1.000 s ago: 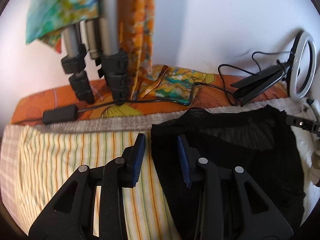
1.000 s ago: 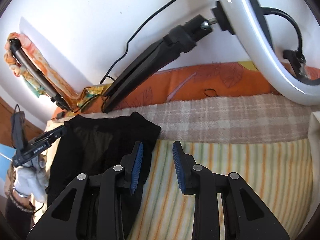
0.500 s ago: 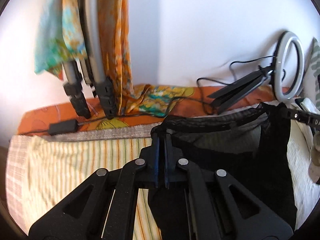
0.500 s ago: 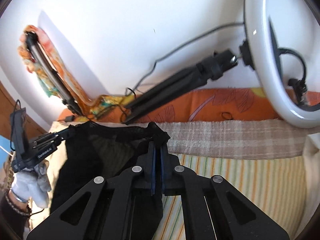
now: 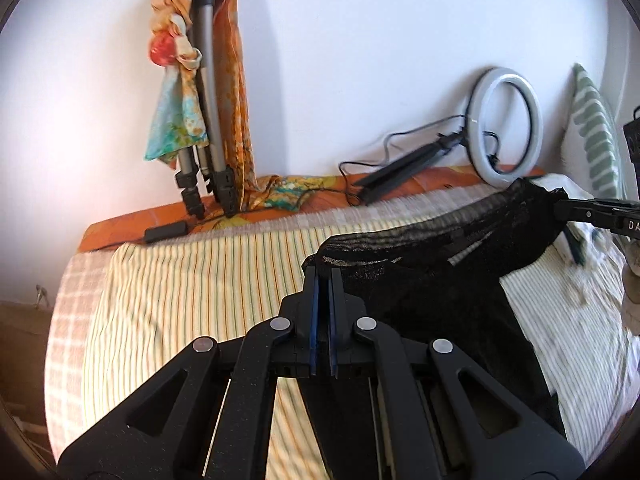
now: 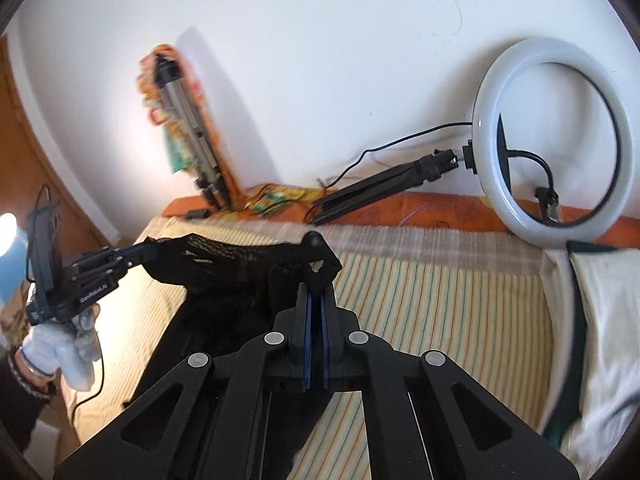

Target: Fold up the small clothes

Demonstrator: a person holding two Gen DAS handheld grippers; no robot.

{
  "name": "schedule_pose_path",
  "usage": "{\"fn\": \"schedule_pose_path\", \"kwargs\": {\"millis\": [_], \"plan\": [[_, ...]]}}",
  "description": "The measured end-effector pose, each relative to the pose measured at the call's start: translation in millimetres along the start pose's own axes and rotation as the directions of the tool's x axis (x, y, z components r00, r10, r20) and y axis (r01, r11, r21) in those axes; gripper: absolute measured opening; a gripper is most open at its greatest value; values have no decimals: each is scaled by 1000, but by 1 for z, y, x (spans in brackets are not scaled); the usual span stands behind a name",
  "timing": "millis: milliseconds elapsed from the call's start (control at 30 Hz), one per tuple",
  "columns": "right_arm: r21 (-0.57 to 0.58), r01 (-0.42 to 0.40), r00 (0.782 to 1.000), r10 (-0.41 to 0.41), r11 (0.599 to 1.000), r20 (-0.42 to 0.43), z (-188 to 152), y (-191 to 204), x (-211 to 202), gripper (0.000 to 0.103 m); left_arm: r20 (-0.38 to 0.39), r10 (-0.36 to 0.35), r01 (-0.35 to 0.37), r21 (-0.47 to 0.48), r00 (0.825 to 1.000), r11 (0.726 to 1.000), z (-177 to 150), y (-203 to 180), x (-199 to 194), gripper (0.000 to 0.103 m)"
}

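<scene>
Above striped bedding, sheer black garment (image 5: 440, 280)

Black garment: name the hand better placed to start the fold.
Neither clearly. The left tool and right tool each pinch a top corner of the black garment, stretched evenly above the striped sheet; probably both together.

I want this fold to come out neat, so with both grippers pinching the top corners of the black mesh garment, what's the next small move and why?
Probably carry both corners forward and lower them together. The left gripper and right gripper each pinch a corner of the black mesh garment, its top edge stretched between them while its lower part lies on the striped sheet.
</scene>
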State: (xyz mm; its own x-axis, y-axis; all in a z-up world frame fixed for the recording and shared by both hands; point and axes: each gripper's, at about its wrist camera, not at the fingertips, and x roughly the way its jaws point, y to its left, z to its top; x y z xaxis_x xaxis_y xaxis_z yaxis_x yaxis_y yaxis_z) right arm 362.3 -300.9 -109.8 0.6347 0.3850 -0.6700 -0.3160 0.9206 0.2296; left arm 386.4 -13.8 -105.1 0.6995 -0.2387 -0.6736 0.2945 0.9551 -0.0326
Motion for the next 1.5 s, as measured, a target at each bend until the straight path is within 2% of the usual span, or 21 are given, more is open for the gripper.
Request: {"fn": "schedule_pose_path", "kwargs": {"millis": [233, 433, 533, 767, 1033, 1167, 1333, 1433, 1467, 1500], "plan": [[-163, 18, 999, -26, 987, -45, -57, 49, -44, 2, 13, -23, 23, -9, 1000, 1000, -63, -15, -57, 2], [-195, 15, 996, -31, 981, -81, -111, 66, -60, 2, -13, -20, 20, 20, 1000, 1000, -113, -31, -89, 2], [-200, 29, 995, -47, 979, -90, -133, 69, -64, 2, -10, 6, -6, 35, 1000, 999, -133, -35, -103, 2], [-278, 51, 993, -77, 959, -84, -166, 85, -76, 2, -16, 7, -7, 11, 1000, 1000, -165, -27, -117, 2], [-358, 73, 991, -107, 931, -77, -205, 97, -79, 2, -47, 19, -15, 99, 999, 995, -200, -33, -128, 2], [-377, 78, 990, -117, 923, -81, -218, 100, -80, 2, -64, 14, -7, 107, 998, 994, -212, -34, -135, 2], [-358, 61, 988, -106, 932, -108, -223, 93, -90, 3, -67, 5, 1, 81, 998, 997, -218, -26, -147, 2], [-335, 61, 990, -101, 940, -103, -225, 92, -98, 3, -73, -22, 24, 28, 997, 999, -218, -20, -152, 2], [-314, 58, 989, -96, 948, -108, -224, 90, -99, 5, -80, -41, 40, -19, 996, 999, -218, -15, -153, 2], [-280, 47, 989, -84, 959, -120, -223, 87, -99, 14, -87, -63, 58, -67, 994, 996, -218, -11, -152, 5]]}}
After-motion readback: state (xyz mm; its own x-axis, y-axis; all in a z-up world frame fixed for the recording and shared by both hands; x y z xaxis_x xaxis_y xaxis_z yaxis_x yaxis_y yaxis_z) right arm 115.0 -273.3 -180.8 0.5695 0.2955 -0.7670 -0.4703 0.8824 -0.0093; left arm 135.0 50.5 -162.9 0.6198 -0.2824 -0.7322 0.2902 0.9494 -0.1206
